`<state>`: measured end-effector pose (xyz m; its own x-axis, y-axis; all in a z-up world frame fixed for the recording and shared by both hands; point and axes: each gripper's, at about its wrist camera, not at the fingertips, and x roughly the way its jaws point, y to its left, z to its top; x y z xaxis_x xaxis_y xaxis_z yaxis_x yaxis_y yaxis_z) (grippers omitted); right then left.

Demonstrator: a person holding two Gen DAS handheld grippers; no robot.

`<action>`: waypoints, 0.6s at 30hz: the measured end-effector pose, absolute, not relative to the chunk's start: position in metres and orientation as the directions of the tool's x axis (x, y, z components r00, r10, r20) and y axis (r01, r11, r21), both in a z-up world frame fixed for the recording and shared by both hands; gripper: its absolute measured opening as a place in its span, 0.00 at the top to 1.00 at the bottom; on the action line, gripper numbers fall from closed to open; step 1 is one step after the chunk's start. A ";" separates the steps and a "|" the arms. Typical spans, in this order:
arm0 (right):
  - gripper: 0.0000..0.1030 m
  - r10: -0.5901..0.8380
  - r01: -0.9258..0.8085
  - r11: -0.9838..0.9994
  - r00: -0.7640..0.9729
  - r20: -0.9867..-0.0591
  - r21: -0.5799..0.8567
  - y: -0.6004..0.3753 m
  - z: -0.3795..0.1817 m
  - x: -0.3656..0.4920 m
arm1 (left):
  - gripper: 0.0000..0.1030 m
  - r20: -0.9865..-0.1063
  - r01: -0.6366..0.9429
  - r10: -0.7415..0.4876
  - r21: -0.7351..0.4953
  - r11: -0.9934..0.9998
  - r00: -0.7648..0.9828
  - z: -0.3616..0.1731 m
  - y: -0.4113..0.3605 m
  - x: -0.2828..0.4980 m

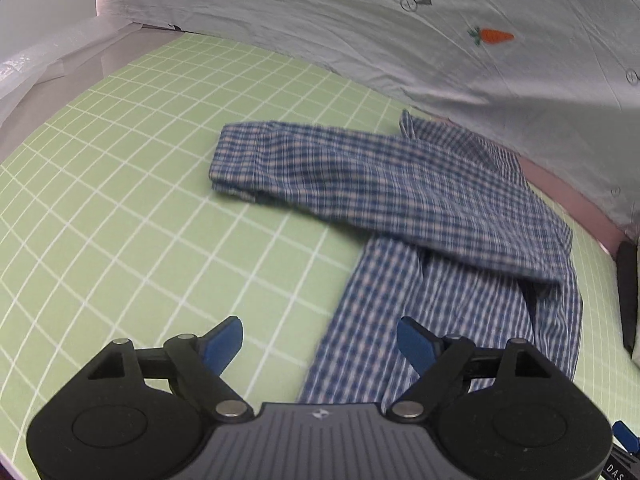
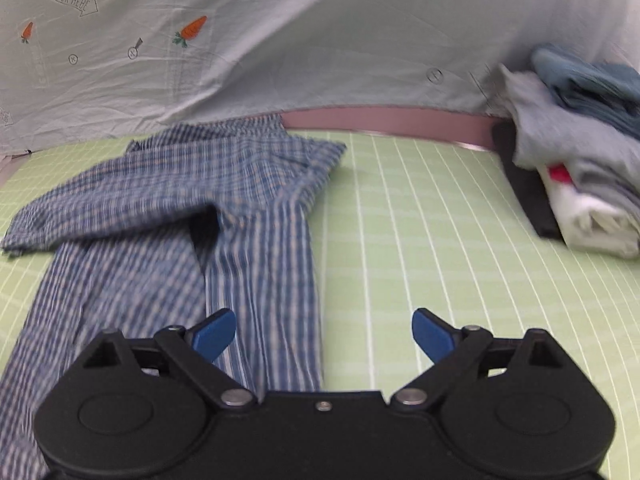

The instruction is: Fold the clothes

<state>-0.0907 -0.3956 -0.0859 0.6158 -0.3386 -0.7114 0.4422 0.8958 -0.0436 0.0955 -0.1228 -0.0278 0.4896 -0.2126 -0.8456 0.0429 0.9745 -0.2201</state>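
Blue checked garment point(image 1: 400, 200) lies partly folded on green mat point(image 1: 120, 200)

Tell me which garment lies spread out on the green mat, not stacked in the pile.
The blue checked shirt lies loose and half folded on the green grid mat. The others, grey, blue and white, sit folded in a stack at the mat's right edge.

Soft woven checked shirt point(image 1: 420, 200) on a smooth matt grid mat point(image 1: 120, 200); creased cloth backdrop point(image 2: 320, 40) behind
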 end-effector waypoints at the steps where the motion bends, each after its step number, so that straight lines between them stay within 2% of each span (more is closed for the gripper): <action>1: 0.07 -0.339 0.446 0.894 0.608 -0.718 -0.045 -0.392 -0.088 -0.101 | 0.18 -0.853 0.051 -0.209 -0.210 0.976 0.478 -0.030 -0.125 0.085; 10: 0.08 -0.375 0.452 0.886 0.565 -0.735 -0.105 -0.346 -0.104 -0.161 | 0.18 -0.909 0.108 -0.175 -0.145 0.984 0.378 -0.049 -0.126 0.004; 18: 0.36 -0.349 0.422 0.901 0.560 -0.751 -0.104 -0.315 -0.113 -0.175 | 0.18 -0.923 0.133 -0.160 -0.120 0.984 0.350 -0.053 -0.108 -0.021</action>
